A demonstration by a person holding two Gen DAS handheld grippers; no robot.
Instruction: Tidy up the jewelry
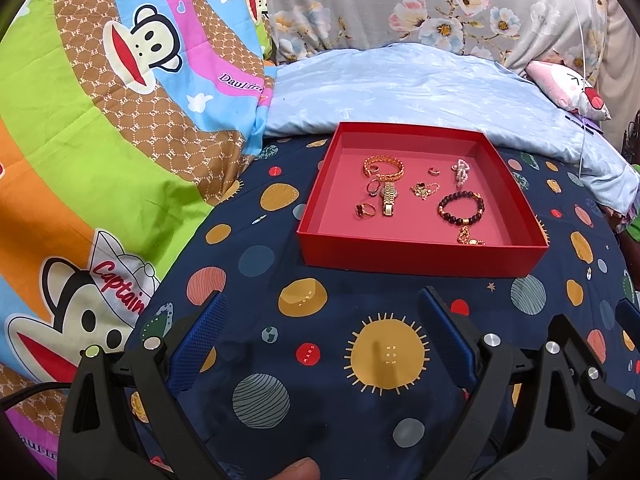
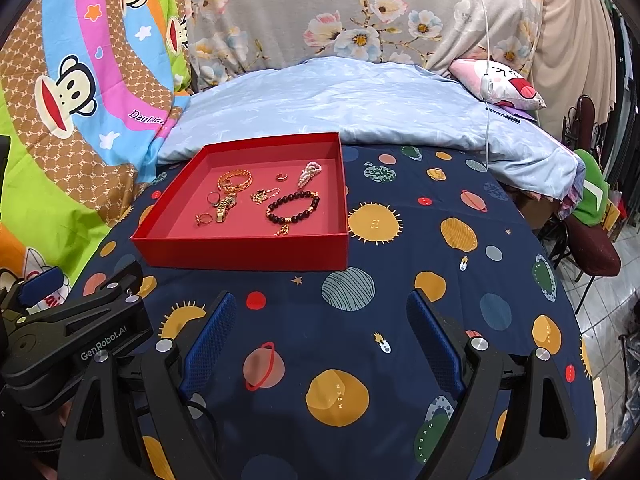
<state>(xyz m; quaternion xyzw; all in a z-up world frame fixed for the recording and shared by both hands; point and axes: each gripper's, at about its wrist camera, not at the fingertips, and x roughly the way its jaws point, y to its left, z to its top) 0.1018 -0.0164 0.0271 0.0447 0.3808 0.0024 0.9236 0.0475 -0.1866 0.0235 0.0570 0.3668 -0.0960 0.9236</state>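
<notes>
A shallow red box (image 1: pixel 420 256) (image 2: pixel 240 250) sits on the planet-print sheet. Inside lie a gold chain bangle (image 1: pixel 383 169) (image 2: pixel 235 180), a gold watch (image 1: pixel 389 199) (image 2: pixel 225 206), a dark bead bracelet (image 1: pixel 461 207) (image 2: pixel 293 208), a pearl piece (image 1: pixel 460 171) (image 2: pixel 308 174), a thin gold chain (image 1: pixel 424 190) (image 2: pixel 264 195), several rings and a small gold charm (image 1: pixel 469 238). My left gripper (image 1: pixel 324 312) is open and empty, a short way in front of the box. My right gripper (image 2: pixel 320 308) is open and empty, in front of the box's right corner.
A light blue pillow (image 1: pixel 400 88) (image 2: pixel 340 100) lies behind the box. A colourful cartoon quilt (image 1: pixel 100 120) (image 2: pixel 60 100) is piled on the left. The bed's right edge (image 2: pixel 572 280) drops to a tiled floor with a chair (image 2: pixel 592 252).
</notes>
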